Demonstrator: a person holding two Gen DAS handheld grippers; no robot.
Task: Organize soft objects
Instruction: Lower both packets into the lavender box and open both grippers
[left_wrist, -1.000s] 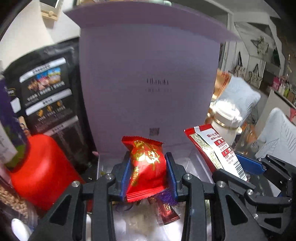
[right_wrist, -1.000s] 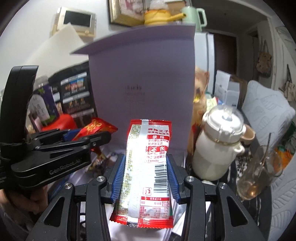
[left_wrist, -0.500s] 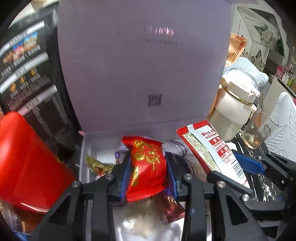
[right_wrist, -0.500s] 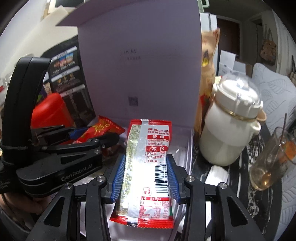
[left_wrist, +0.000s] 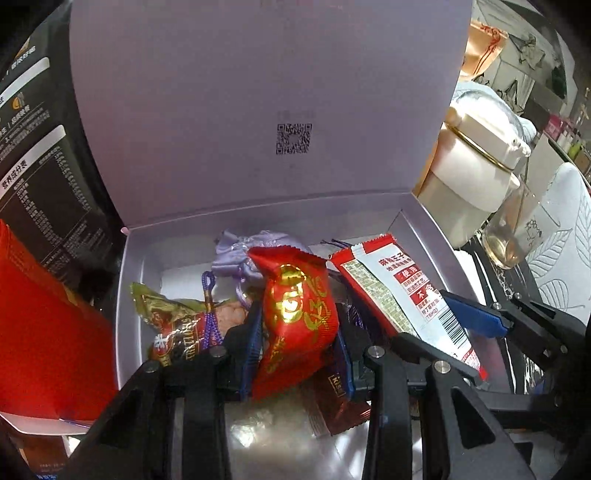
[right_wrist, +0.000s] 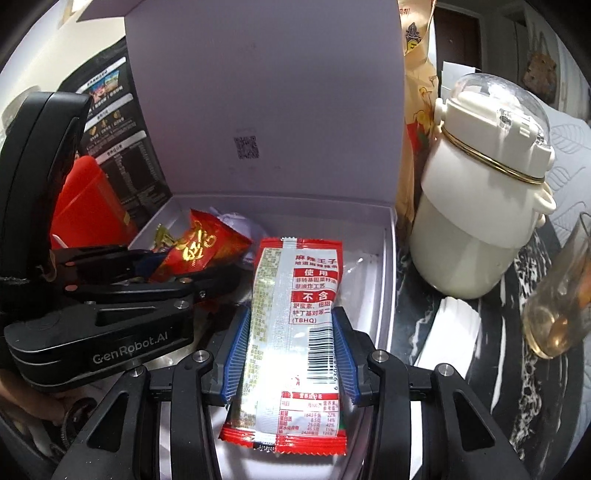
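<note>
My left gripper (left_wrist: 295, 347) is shut on a red snack packet with gold print (left_wrist: 297, 317), hanging low over the open lilac box (left_wrist: 136, 258). To its right, my right gripper (right_wrist: 290, 350) is shut on a long red-and-silver snack sachet (right_wrist: 295, 325) over the box's right half (right_wrist: 388, 258). In the right wrist view the left gripper (right_wrist: 173, 266) and its red packet (right_wrist: 201, 247) sit at the left. Inside the box lie a lilac drawstring pouch (left_wrist: 247, 251), a green-gold candy wrapper (left_wrist: 166, 317) and a dark red packet (left_wrist: 336, 406).
The box lid (left_wrist: 266, 103) stands upright behind. A red container (left_wrist: 40, 332) and a black printed bag (left_wrist: 37, 166) stand left of the box. A cream bottle (right_wrist: 480, 206) and a glass with liquid (right_wrist: 561, 306) stand right, on a dark marbled table (right_wrist: 517, 387).
Both grippers have come down toward the box with their packets still held, and tilted further downward. The box interior and its contents now fill more of each view.
</note>
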